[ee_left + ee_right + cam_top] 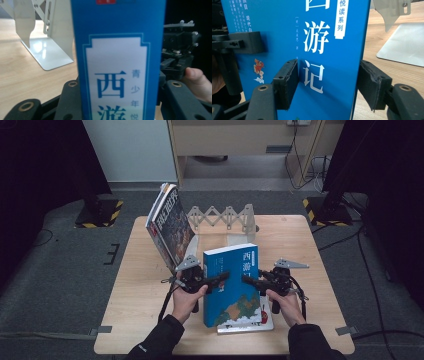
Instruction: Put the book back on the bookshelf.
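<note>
Jaws first: the left gripper has its pair part-way open with the blue book wedged between them, both black jaws hugging the book's edges in the left gripper view, so that reads as a grip. Over on the right gripper, the jaws straddle the book's spine edge; one pad sits flush on the cover, but the other pad looks a hair off, so I can't tell whether that side is truly clamped.

The blue book stands tilted up off a second book lying flat near the table's front edge, held between the two hands at mid-table.

To do this lift well, I'd say both sides should press evenly, keep the book upright, and carry it level rather than letting one corner droop.

Now the room: the white bookend rack waits behind, with an open floor plate just beyond the book. A dark-covered book already leans at the rack's left end, so the open slot lies to its right. The wooden table offers bare space on the right; the rack's upright wall is the edge to mind.
</note>
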Tool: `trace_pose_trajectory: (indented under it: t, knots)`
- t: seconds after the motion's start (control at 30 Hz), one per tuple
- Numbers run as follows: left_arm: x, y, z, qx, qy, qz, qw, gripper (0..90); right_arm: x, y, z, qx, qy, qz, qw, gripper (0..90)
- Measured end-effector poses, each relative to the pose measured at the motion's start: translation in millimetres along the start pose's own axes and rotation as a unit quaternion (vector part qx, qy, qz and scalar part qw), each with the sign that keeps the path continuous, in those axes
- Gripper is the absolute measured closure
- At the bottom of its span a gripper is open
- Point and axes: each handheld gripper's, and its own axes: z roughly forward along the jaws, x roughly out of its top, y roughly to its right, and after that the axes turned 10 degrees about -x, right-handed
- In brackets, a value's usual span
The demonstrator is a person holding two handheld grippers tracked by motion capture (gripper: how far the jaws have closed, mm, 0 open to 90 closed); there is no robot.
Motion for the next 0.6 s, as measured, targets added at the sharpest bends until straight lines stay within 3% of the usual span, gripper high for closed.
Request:
trace_pose_trajectory:
  t: [0.33,0.43,0.6]
  knots:
    - [-2.1,-6.3,6.2,-0.026,-0.006,-0.012,0.9996,51.1,0.6,-3.6,-1.8,0.007,0.002,-0.017,0.9998,37.6]
    - [-2.0,-7.4,6.3,-0.020,-0.010,-0.011,0.9997,54.8,0.8,-5.1,-1.5,0.010,0.001,-0.020,0.9998,37.5]
    - [-1.7,-8.2,6.1,-0.013,-0.012,-0.026,0.9995,57.3,-0.1,-5.2,0.8,0.008,0.000,-0.015,0.9998,37.2]
